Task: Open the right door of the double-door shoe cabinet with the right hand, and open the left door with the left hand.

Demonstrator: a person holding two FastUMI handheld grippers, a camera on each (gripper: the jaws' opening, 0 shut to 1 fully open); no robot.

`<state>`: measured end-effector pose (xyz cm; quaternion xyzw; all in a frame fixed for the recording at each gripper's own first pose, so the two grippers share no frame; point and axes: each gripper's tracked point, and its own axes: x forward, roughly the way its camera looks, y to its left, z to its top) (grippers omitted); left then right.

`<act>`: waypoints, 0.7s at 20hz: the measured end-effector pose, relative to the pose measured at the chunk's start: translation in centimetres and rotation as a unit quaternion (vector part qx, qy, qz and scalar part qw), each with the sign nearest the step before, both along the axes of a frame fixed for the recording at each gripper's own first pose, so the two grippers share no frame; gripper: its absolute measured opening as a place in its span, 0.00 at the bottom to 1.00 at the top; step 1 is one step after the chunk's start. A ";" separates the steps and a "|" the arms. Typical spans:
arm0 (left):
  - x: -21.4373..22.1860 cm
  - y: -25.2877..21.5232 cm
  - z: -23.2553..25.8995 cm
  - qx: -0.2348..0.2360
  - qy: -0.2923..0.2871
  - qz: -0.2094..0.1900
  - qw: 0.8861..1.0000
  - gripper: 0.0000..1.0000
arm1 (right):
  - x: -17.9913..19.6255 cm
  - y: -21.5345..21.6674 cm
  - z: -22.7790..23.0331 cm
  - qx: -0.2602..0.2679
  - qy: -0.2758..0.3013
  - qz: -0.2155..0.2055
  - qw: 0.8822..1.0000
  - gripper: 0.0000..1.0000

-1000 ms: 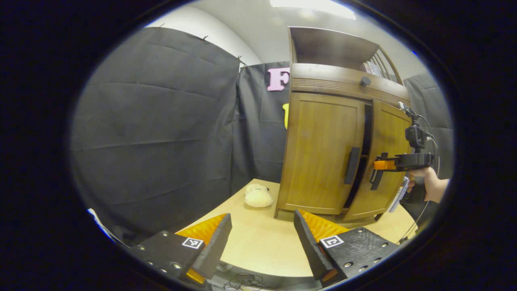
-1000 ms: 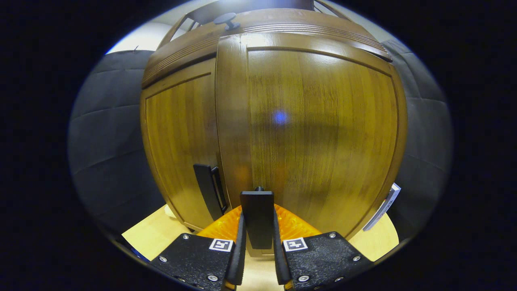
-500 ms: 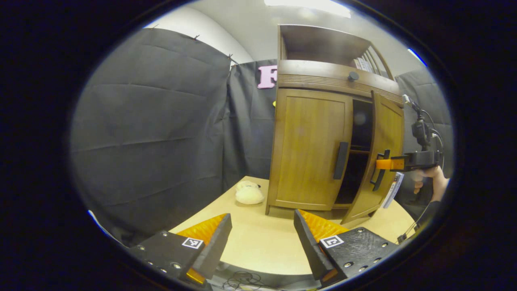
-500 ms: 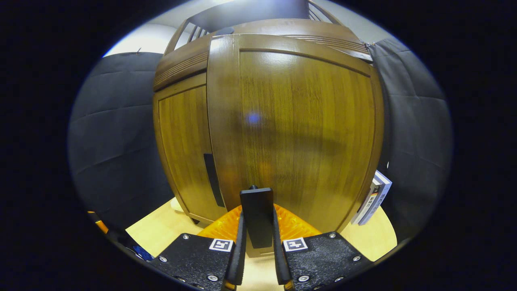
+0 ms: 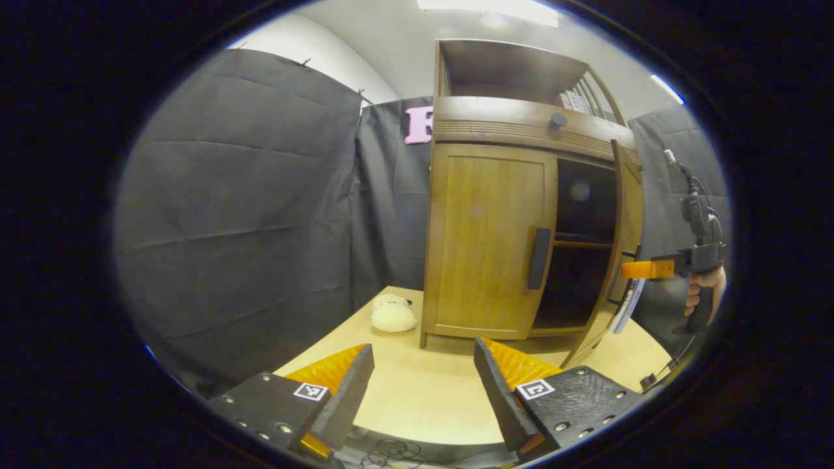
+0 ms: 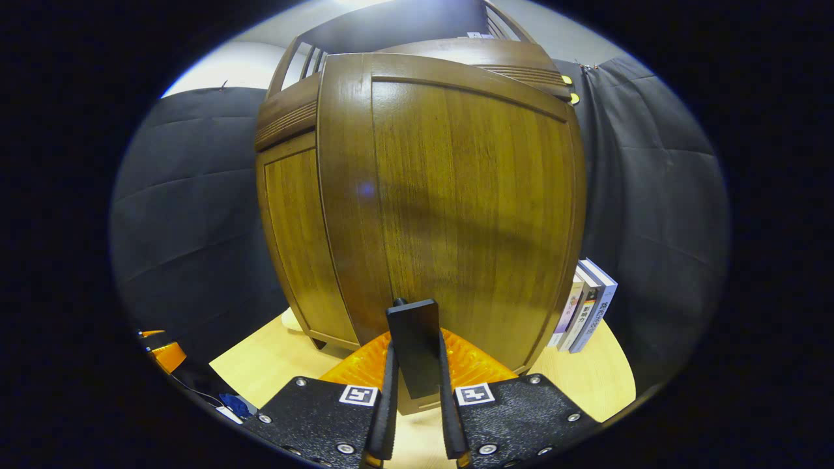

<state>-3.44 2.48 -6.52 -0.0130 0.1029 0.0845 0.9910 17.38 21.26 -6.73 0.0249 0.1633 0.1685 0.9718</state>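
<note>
Shoe cabinet [image 5: 495,130] stands at the far side of a pale round-edged wooden table [image 5: 417,397]; brown wood with visible vertical grain, ribbed trim strip under a round dark knob [image 5: 558,120]. Right door [image 6: 456,208] swung well out, dark shelved interior exposed. Left door [image 5: 485,238] flush shut, its flat dark bar handle [image 5: 539,258] untouched.

Right gripper [image 6: 417,391]: fingers closed on the right door's handle [image 6: 414,345], a flat black rectangular bar, pinched from both sides.

Left gripper [image 5: 423,384]: fingers spread wide, holding nothing, hanging over the near table edge, well apart from the cabinet.

Fluffy cream plush [image 5: 393,315] just left of the cabinet base. Upright books [image 6: 586,303] by its right side.
</note>
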 end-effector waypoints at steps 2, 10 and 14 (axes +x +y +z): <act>0.2 -0.3 -0.1 0.003 0.001 -0.008 1.000 0.89 | 0.1 -0.1 0.0 -0.001 0.002 -0.005 1.000 0.30; 1.2 -3.2 -0.4 -0.008 0.010 -0.059 0.998 0.95 | 0.0 -0.5 0.2 0.004 0.013 -0.032 0.999 0.27; 2.6 -5.3 -0.1 -0.001 0.006 -0.091 0.996 0.83 | 0.1 -0.7 0.5 0.012 0.022 -0.052 0.998 0.24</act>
